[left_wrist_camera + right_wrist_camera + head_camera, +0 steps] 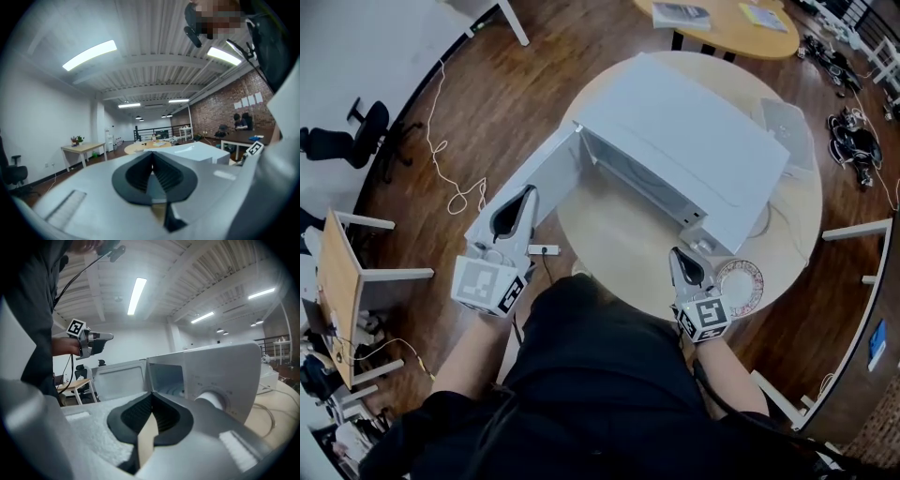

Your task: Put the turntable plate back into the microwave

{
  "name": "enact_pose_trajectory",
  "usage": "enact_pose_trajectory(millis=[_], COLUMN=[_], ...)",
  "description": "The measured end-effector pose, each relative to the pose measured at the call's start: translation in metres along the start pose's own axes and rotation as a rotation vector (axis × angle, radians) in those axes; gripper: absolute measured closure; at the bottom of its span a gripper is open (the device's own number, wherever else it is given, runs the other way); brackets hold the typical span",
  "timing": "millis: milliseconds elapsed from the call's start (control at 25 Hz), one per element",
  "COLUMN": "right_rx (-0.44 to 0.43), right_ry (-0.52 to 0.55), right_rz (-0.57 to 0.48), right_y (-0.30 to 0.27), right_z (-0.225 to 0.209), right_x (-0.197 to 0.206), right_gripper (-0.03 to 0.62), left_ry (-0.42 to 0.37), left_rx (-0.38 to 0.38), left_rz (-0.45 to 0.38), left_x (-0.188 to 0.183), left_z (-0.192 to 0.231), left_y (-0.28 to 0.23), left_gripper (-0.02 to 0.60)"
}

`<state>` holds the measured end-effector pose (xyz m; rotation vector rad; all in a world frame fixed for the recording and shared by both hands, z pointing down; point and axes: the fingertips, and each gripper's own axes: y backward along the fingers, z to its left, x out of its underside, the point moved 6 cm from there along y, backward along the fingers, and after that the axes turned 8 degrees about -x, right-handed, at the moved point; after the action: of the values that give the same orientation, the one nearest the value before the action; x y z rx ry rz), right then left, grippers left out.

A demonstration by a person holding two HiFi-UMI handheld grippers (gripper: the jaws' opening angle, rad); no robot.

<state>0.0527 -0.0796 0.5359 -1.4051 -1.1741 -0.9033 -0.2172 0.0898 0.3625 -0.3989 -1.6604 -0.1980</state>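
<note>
Both tongs are clenched on nothing. The left gripper (528,191) is by the swung-open door (539,173) of the boxy white microwave (694,141), and the right gripper (677,253) is at its front right corner. The round turntable plate (741,286) with a red-patterned rim lies just right of the right gripper, and only the head view catches it. The right gripper view shows the open cavity and a white knob (211,399). Only markings I can spot are the black-and-white squares on the cubes (487,284).

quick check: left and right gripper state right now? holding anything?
Left gripper: closed, nothing between its jaws.
Right gripper: closed, nothing between its jaws.
</note>
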Motion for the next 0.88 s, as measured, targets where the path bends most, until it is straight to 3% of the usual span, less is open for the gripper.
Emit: enact_pose_trajectory(millis=[240,400,880], right_rx=[0.124,0.229,0.578], right_ry=[0.000,-0.020,-0.125], right_rz=[-0.043,-0.048,-0.111], right_y=[0.008,0.022,0.032], right_z=[-0.008,0.009,0.040], right_x=[-0.008,-0.023,-0.023], right_gripper=[0.592,0.592,0.592], left_ry=[0.017,0.020,0.008], left_rx=[0.122,0.241,0.559], left_rz=[-0.016,-0.020,-0.063], left_x=[-0.014,-0.039,-0.028], left_z=[-0.005,-0.004,-0.014], left_y=[-0.037,-0.060,-0.129], left_gripper=[0.577,0.577,0.577])
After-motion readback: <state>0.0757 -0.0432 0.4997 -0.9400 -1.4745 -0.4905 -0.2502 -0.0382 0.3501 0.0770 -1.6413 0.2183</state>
